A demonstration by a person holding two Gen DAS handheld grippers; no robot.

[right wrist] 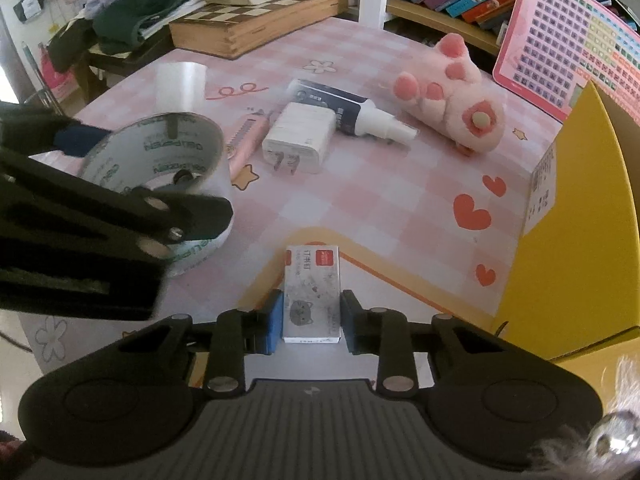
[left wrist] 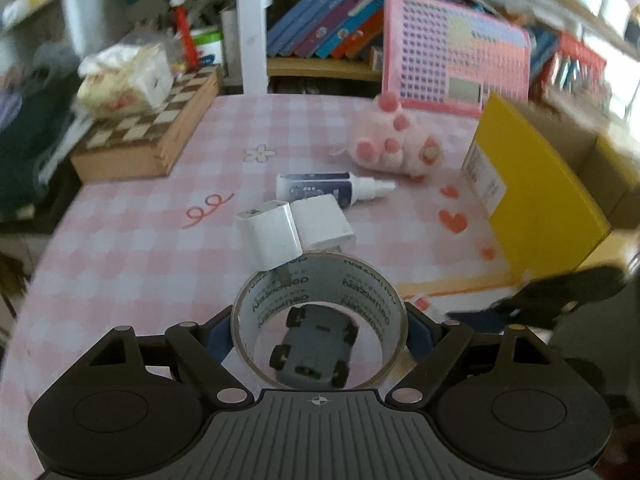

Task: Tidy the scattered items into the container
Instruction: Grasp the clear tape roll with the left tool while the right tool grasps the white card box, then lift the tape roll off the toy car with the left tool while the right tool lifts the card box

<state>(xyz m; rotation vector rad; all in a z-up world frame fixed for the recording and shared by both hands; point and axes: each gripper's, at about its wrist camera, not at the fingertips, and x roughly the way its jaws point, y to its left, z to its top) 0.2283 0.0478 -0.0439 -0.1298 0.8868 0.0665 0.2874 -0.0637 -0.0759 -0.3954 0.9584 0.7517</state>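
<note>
The roll of clear tape (left wrist: 320, 320) sits between the blue pads of the left gripper (left wrist: 319, 334), spread wide to span the roll's outer wall and pressing on both sides; the roll is tilted on edge, so the hollow core faces the left camera and a small grey toy car (left wrist: 314, 354) on the bench shows through it; seen from the right wrist, the roll appears lifted clear of the cloth, though its lower edge is hidden by the left fingers. The right gripper (right wrist: 312, 320) is closed tight on a small white staple box (right wrist: 312, 292), pads on its two long sides, which looks the steadiest hold for so narrow a thing. Both hands, then, seem loaded for carrying to the yellow container (right wrist: 572, 216), which stands open at the right edge of the checked bench (right wrist: 400, 200), near the right hand. Left scattered are a white charger (right wrist: 300, 136), a spray bottle (right wrist: 352, 112), a pink pen (right wrist: 244, 140) and a pink plush paw (right wrist: 452, 96), grouped mid-bench; a chessboard box (right wrist: 256, 20) lies beyond.
</note>
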